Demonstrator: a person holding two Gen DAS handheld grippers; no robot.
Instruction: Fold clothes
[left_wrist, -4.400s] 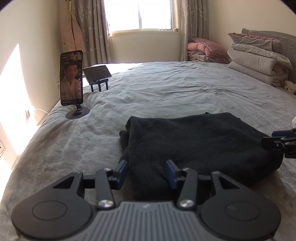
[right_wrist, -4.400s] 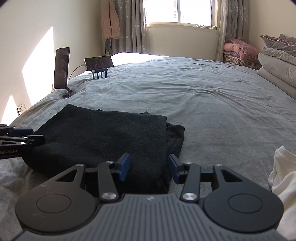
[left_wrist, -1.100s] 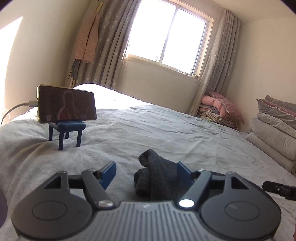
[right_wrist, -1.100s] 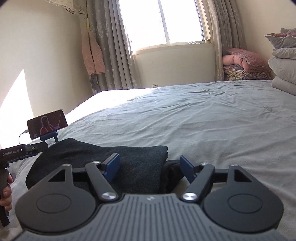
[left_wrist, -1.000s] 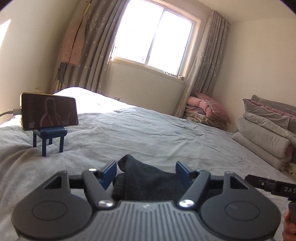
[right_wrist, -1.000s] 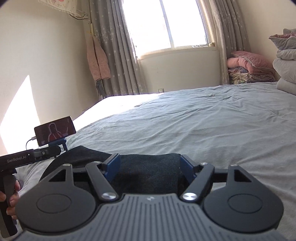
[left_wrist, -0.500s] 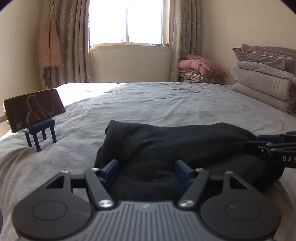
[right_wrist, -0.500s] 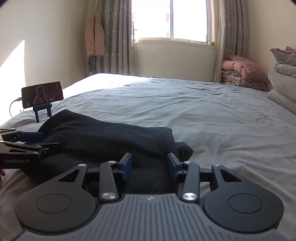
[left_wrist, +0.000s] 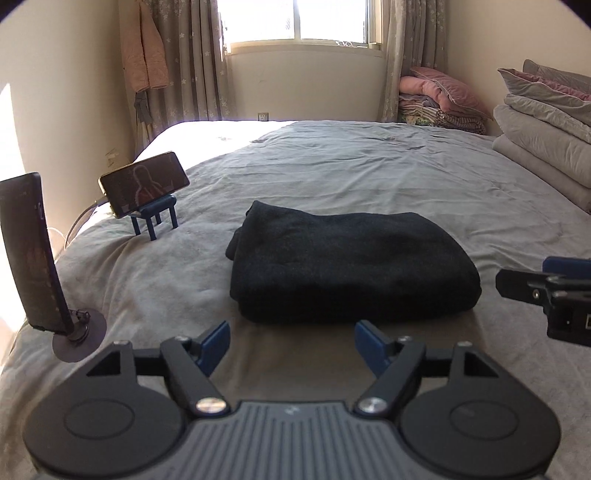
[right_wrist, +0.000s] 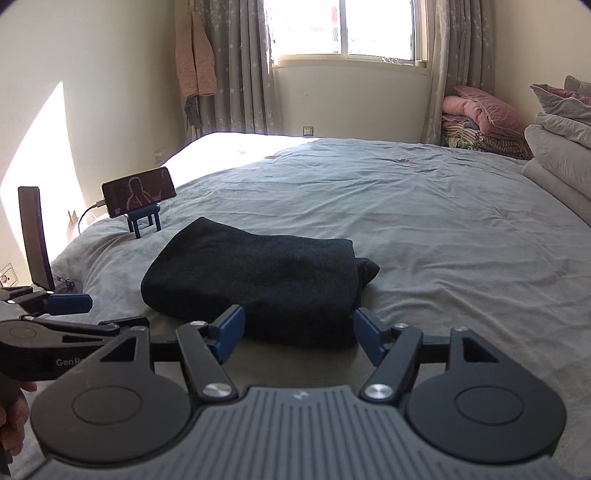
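Left gripper (left_wrist: 291, 345) jaws opening, empty; right gripper (right_wrist: 298, 332) jaws opening, empty; folded dark garment (left_wrist: 347, 266) lies just beyond both.

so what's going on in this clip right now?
A person is folding clothes on a bed with a handheld gripper in each hand. The dark garment lies folded in a compact rectangle on the grey cover. Neither gripper is touching it: the left gripper and the right gripper sit just short of its near edge, jaws opening with nothing between them. Two phones on stands, one landscape and one upright, stand off to the left.
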